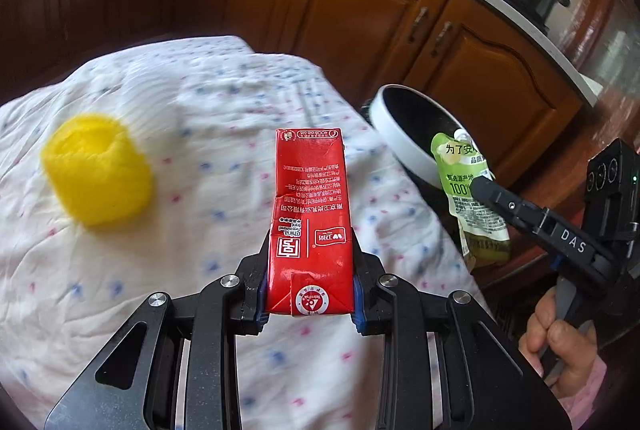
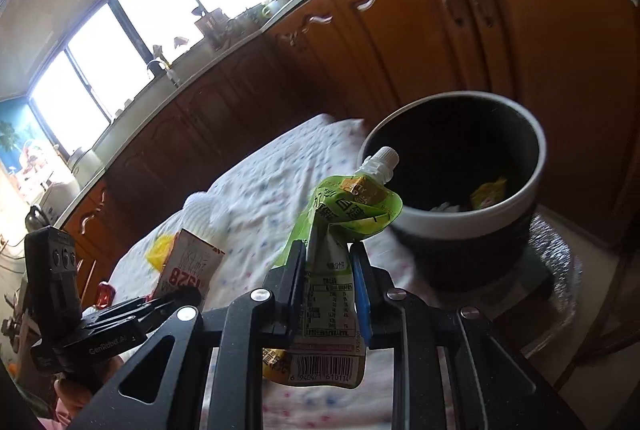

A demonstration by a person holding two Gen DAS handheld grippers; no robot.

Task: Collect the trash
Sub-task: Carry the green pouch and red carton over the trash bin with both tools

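Through the right wrist camera we see our right gripper (image 2: 329, 284) clamped on a crumpled green drink pouch (image 2: 340, 230), its white screw cap (image 2: 383, 158) pointing up toward the bin. The pouch's barcode end hangs below the jaws. Just beyond it stands a dark round bin (image 2: 516, 213) with a pale rim, and we make out a yellow wrapper (image 2: 489, 191) lying inside. To the left, our left gripper (image 2: 160, 304) carries a carton (image 2: 188, 266) above the white dotted cloth (image 2: 256, 185). Wooden cabinets (image 2: 400, 41) run behind, under a bright window (image 2: 100, 65).
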